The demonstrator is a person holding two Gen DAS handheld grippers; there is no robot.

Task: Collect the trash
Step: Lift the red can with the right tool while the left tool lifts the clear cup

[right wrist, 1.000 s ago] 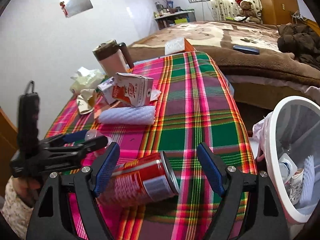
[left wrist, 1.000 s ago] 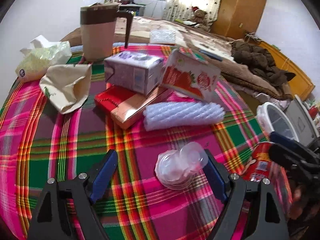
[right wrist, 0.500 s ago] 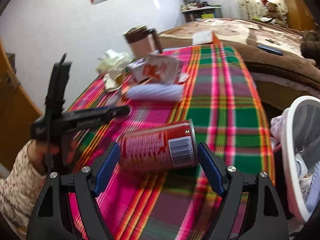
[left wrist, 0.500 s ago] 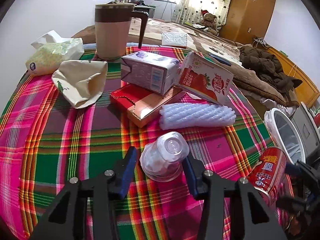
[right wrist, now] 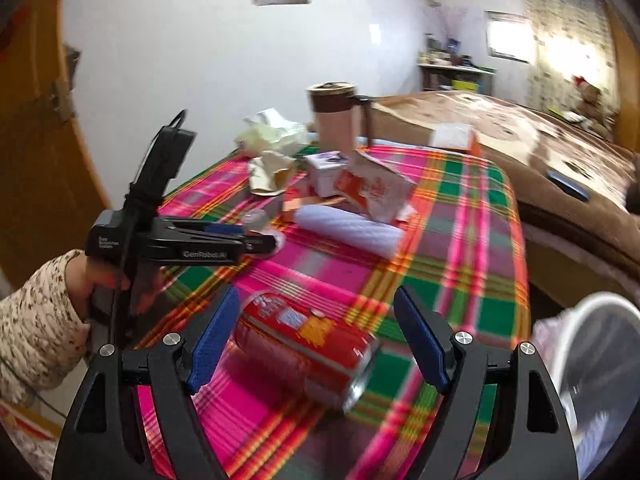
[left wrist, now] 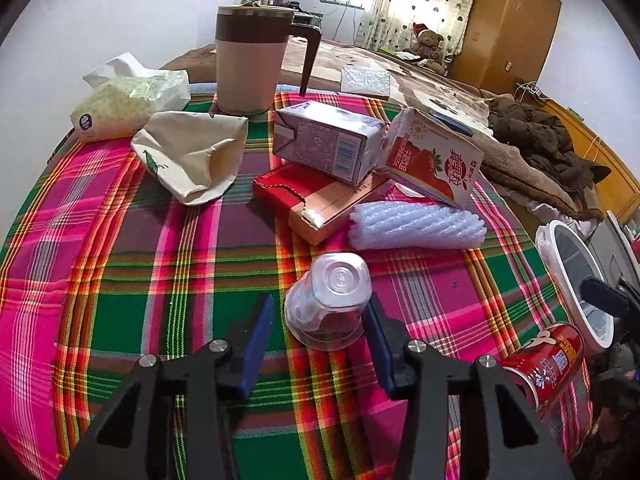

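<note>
Left gripper fingers narrowed; right gripper fingers wide.

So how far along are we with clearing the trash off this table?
Done: nothing I can confirm; the white bin interior can't be read. In hand: left hand-held gripper brackets the clear plastic cup, right hand-held gripper the red can; grips unclear. Left on the tablecloth: purple carton, strawberry carton, red box, foam roll, crumpled paper bag.
</note>
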